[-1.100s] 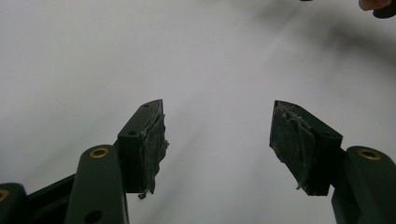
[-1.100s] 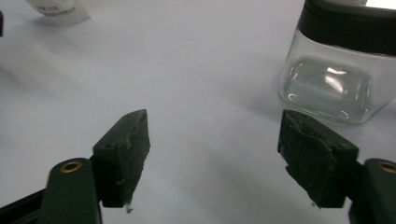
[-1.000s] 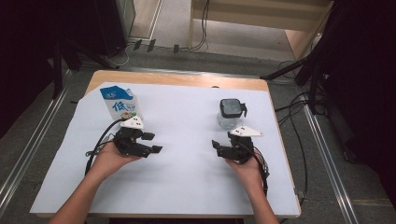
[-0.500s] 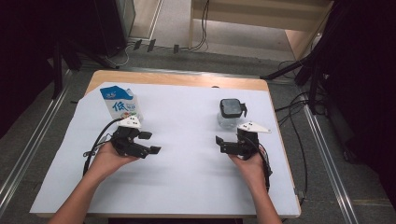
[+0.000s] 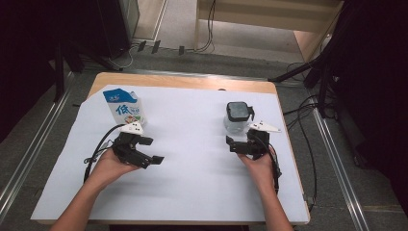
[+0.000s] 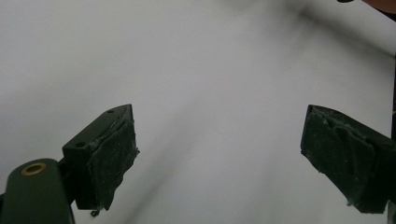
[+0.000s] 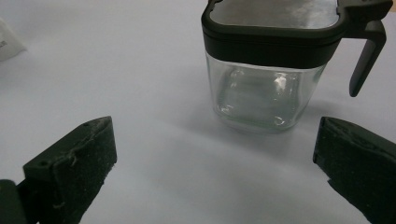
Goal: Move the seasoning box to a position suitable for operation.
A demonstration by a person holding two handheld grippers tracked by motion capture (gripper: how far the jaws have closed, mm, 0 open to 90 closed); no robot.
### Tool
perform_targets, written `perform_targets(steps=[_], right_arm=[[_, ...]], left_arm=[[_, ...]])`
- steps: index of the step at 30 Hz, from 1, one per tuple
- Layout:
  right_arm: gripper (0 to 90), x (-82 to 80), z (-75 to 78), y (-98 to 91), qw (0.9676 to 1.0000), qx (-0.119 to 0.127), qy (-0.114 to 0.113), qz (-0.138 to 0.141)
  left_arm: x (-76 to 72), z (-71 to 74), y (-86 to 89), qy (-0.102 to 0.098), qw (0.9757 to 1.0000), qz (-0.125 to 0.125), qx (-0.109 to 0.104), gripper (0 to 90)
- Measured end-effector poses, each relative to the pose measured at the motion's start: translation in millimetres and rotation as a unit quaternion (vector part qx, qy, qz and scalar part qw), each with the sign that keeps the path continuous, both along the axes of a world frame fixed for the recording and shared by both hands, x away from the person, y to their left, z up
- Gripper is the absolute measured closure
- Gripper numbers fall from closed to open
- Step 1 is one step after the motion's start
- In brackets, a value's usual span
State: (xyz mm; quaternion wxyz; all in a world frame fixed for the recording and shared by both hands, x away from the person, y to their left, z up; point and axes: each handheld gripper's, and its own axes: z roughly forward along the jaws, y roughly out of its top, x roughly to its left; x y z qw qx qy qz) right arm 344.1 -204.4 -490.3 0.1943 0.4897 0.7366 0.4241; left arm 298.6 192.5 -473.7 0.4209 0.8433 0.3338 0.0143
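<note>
Jar (image 7: 266,74) (upright) just beyond hand-held gripper (image 7: 219,172)

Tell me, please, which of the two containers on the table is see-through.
The glass jar with the black lid, standing just ahead of the right tongs, is see-through. The milk carton at the far left is opaque printed card.

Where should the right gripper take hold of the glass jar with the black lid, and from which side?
Probably the clear glass body of the jar, just under the black lid, coming in level from the near side where the right gripper stands open. The walls look flat. The handle juts out on one side, so keep clear of it.
</note>
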Motion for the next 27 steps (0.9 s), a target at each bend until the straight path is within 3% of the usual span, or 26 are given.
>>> perform_targets(steps=[4,8,23,27], right_arm=[[2.3,5.1,-1.0,0.9,1.0,-0.006,0.002,0.0],[3.1,11.8,1.8,-1.2,0.9999,-0.009,-0.006,-0.012],[4.1,34.9,1.6,-2.7,0.999,-0.012,0.002,-0.043],[4.6,39.2,4.7,0.1,0.9984,-0.017,-0.01,-0.053]], left_arm=[[-1.6,1.1,4.1,-0.002,0.9998,0.014,-0.013,10.9],[-4.3,2.4,7.1,-0.013,0.9997,0.021,-0.006,13.2],[-12.7,2.4,10.9,-0.006,0.9995,0.03,0.008,14.2],[-14.6,2.0,14.6,-0.005,0.9995,0.031,0.005,14.2]])
